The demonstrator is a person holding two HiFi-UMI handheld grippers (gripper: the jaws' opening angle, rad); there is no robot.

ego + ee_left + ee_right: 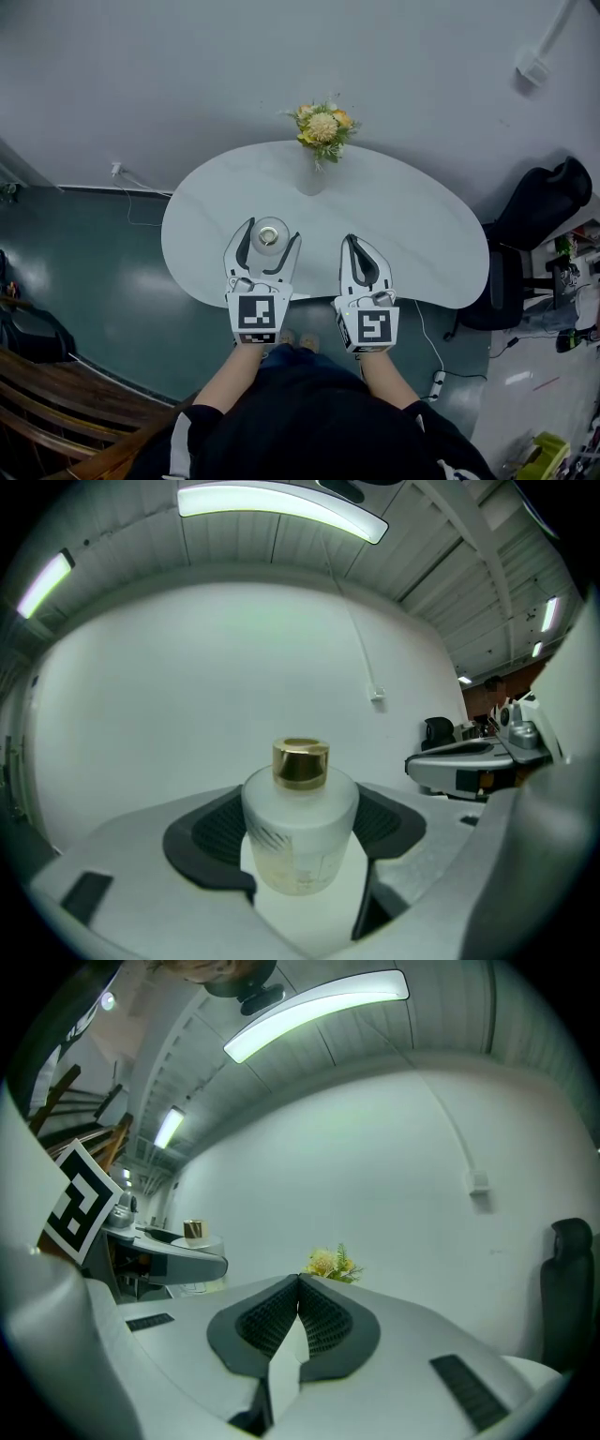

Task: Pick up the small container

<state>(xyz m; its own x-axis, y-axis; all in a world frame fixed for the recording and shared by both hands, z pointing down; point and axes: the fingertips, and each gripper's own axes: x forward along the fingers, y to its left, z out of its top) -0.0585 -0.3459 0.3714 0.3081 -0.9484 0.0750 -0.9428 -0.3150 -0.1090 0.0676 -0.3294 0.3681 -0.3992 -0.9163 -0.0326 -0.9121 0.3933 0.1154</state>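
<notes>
The small container (pixel 269 236) is a frosted white bottle with a gold cap, standing upright near the front left of the white table (pixel 412 225). My left gripper (pixel 273 230) is shut on it, a finger against each side. In the left gripper view the container (pixel 300 832) fills the gap between the dark ribbed pads (pixel 211 832). Whether it rests on the table or hangs just above it is unclear. My right gripper (pixel 353 241) is shut and empty, just to its right. In the right gripper view its pads (pixel 323 1316) meet, and the gold cap (pixel 194 1231) shows far left.
A vase of yellow flowers (pixel 321 131) stands at the table's far edge, beyond both grippers. A black chair (pixel 539 216) sits past the table's right end. Wooden slats (pixel 37 403) lie at lower left. The table's near edge runs just behind the grippers.
</notes>
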